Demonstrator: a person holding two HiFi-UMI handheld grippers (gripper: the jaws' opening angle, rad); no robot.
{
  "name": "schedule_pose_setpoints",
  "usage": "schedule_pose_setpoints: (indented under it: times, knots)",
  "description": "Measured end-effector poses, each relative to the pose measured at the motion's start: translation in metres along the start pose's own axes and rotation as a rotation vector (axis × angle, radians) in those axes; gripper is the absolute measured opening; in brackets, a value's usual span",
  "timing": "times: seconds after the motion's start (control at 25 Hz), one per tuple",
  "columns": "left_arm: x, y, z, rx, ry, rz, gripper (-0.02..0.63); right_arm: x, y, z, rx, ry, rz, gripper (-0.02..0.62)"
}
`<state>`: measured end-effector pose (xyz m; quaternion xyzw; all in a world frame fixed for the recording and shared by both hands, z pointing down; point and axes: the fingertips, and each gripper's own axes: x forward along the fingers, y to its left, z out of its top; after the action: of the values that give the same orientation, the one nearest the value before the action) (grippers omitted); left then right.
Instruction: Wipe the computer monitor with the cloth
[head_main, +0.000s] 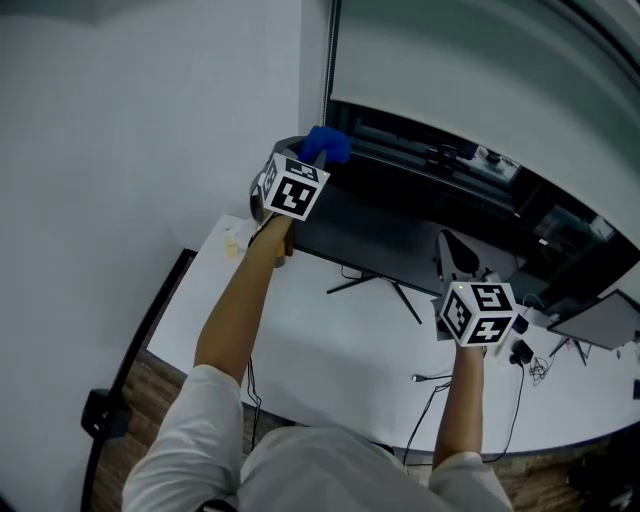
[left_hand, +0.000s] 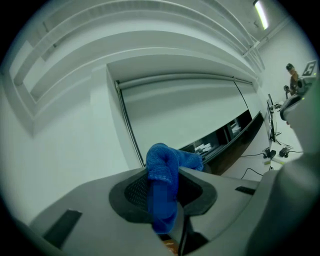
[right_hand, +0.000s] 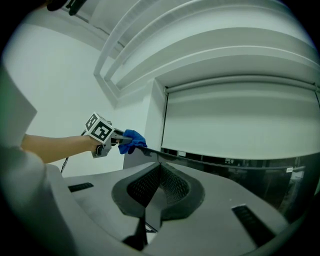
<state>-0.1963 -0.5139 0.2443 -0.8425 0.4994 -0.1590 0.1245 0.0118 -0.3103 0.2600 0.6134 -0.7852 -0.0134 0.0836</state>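
Here, left gripper (head_main: 314, 160) tight on cloth (head_main: 327, 144) at monitor's (head_main: 385, 240) edge, right gripper (head_main: 456, 256) closed, over white desk (head_main: 330, 345).

Blue cloth (left_hand: 165, 172) pinched between the fingers (left_hand: 131, 192)

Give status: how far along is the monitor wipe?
Done: the cloth is picked up, pinched in the left tool, and sits at the top left corner of the monitor. In hand: placing the cloth there. The right tool is shut, looks empty, and is near the monitor's right end. Left: the wiping itself. Nothing shows whether any of the screen is cleaned.
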Motion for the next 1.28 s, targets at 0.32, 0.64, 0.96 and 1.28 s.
schedule_pose_setpoints:
  times: [0.32, 0.64, 0.96, 1.28]
  knots:
    - [-0.028, 0.045, -0.015, -0.055, -0.040, 0.081, 0.123, -0.001, 0.002, 0.005, -0.034, -0.017, -0.007, 0.015]
    - [-0.084, -0.036, 0.023, -0.165, -0.260, -0.070, 0.124, -0.037, -0.022, 0.008, -0.092, -0.067, -0.047, 0.015]
    - [-0.117, -0.176, 0.069, -0.153, -0.350, -0.230, 0.124, -0.108, -0.093, -0.009, -0.103, -0.048, -0.145, 0.014]
    - [-0.127, -0.287, 0.085, -0.141, -0.368, -0.367, 0.124, -0.161, -0.144, -0.031, -0.094, -0.017, -0.217, 0.014]
